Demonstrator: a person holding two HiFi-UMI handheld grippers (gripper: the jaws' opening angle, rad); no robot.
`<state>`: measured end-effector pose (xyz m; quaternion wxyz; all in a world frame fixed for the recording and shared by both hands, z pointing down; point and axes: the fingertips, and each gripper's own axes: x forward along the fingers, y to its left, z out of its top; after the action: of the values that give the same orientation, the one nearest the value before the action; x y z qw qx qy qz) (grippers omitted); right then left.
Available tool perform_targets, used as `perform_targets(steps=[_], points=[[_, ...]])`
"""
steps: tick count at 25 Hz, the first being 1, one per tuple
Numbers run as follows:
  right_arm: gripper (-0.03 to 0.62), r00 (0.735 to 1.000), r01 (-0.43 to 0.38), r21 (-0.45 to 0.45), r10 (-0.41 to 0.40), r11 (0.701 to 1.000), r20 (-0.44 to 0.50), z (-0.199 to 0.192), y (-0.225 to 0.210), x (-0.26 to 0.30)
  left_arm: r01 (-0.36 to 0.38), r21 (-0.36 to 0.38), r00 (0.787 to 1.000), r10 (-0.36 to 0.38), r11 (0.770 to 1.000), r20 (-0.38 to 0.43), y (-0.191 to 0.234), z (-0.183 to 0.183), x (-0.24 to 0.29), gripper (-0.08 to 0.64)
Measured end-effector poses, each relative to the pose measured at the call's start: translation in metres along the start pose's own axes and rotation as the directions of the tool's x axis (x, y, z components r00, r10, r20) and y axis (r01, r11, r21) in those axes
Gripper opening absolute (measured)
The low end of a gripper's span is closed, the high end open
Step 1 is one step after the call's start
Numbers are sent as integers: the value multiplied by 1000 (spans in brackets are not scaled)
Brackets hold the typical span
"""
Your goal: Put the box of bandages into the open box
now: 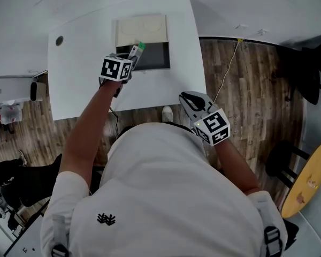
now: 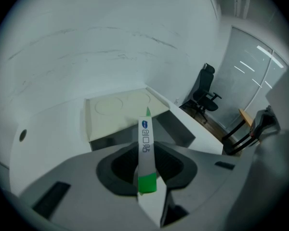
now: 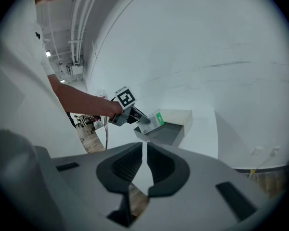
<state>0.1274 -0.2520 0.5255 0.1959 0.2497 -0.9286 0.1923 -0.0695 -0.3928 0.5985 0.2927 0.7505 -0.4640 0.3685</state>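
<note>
Pinching the slim white-and-green box of bandages (image 2: 145, 148) edge-on between the jaws of the left gripper (image 1: 136, 51), at the near left corner of the open box (image 1: 156, 59), lid folded back, on the white table (image 1: 83, 68). Keeping the right gripper (image 3: 145, 150) well apart by the table's near edge, jaws drawn together to a slit, holding nothing.

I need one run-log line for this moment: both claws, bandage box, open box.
left claw: shut on box of bandages | box of bandages: over open box, not yet inside | right claw: shut, empty
</note>
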Motion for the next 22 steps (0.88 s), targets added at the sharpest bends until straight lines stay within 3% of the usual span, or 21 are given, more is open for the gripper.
perform_targets(steps=[9,22], points=[[32,1000,25,32,-25,999,12,-2,-17,-4,-16,66,994,23,998,-104,6,-15,25,97],[32,999,41,55,-42,998,15,-5,-30,-7,-13,103,988,29,995,-152,4,-21,36,103]])
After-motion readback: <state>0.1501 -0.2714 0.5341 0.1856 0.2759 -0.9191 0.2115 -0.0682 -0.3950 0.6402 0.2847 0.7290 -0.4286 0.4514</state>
